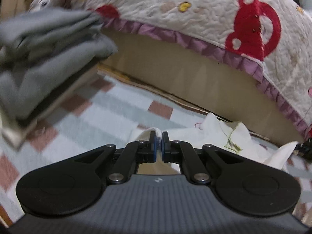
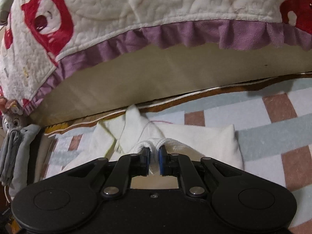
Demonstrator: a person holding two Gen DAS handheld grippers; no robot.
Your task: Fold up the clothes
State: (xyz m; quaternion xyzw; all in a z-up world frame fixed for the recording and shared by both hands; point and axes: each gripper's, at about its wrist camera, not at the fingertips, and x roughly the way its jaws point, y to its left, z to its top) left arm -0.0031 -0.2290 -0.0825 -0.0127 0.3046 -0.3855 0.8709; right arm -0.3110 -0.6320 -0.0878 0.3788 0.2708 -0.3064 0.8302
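In the left wrist view, the left gripper (image 1: 159, 136) is seen pinched nearly closed on a ribbed edge of the white garment (image 1: 212, 128), which is spread toward 2 o'clock over the checked blanket (image 1: 120, 109). In the right wrist view, the right gripper (image 2: 154, 152) is likewise clamped on the ribbed hem at 12 o'clock. The cloth is judged soft, light and limp, best held at hem corners.

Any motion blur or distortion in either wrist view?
Left wrist view: the folded grey clothes at left are smeared, while the left gripper, pinching the white knitted garment, stays sharp. Right wrist view: mostly sharp; fisheye bows the purple-ruffled quilt edge; right gripper crisp.
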